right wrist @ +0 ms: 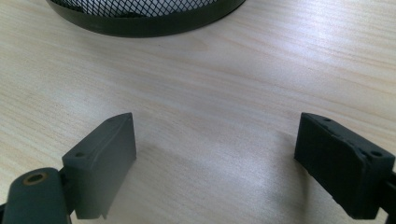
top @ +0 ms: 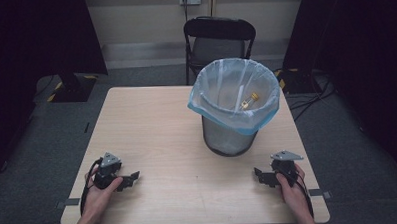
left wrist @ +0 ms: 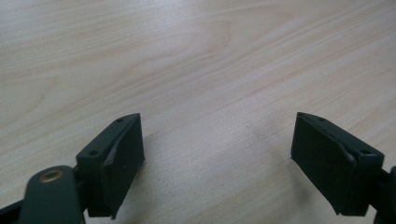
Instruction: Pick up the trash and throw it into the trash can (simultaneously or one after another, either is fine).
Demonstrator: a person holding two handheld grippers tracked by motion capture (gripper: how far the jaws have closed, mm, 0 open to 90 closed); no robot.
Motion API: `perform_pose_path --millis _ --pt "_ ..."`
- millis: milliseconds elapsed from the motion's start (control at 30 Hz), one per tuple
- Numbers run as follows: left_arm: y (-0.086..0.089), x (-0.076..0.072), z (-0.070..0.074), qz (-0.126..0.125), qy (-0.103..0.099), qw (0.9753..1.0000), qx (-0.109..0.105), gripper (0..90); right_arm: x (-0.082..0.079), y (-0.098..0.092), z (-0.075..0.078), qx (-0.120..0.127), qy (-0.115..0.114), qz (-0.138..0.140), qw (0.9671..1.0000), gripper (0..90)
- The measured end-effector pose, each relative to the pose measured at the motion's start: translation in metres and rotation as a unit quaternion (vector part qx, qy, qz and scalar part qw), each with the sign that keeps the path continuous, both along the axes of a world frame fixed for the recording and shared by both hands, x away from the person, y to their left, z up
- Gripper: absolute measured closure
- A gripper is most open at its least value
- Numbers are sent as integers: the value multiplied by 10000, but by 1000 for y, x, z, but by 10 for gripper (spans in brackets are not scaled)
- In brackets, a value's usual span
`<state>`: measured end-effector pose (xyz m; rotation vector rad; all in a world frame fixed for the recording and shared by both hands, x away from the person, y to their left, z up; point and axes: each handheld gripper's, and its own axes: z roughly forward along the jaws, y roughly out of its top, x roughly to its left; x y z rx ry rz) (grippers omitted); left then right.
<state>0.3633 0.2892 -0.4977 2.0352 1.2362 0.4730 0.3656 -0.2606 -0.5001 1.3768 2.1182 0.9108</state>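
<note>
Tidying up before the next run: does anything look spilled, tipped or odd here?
Nothing stands out. The bin stands upright on the table, liner folded over its rim, a small gold-capped item inside. Both tools, left and right, rest open.

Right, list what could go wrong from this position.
1. The bin stands close ahead of the right gripper; a forward sweep could knock it over, spilling the small gold item inside.
2. The bag hangs loose over the rim and might snag on open fingers.
</note>
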Motion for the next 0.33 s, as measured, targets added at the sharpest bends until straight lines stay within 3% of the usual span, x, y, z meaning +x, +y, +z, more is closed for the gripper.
perform_pose_path --millis 67,167,333 --pt "0 0 -1 60 -58 10000 -7 159 0 0 0 0 0 0 10000 117" --pt "-4 -1 -4 47 -200 9997 162 144 0 0 0 0 0 0 10000 117" --pt "-4 0 -4 31 -198 9997 151 139 0 0 0 -1 0 -1 10000 117"
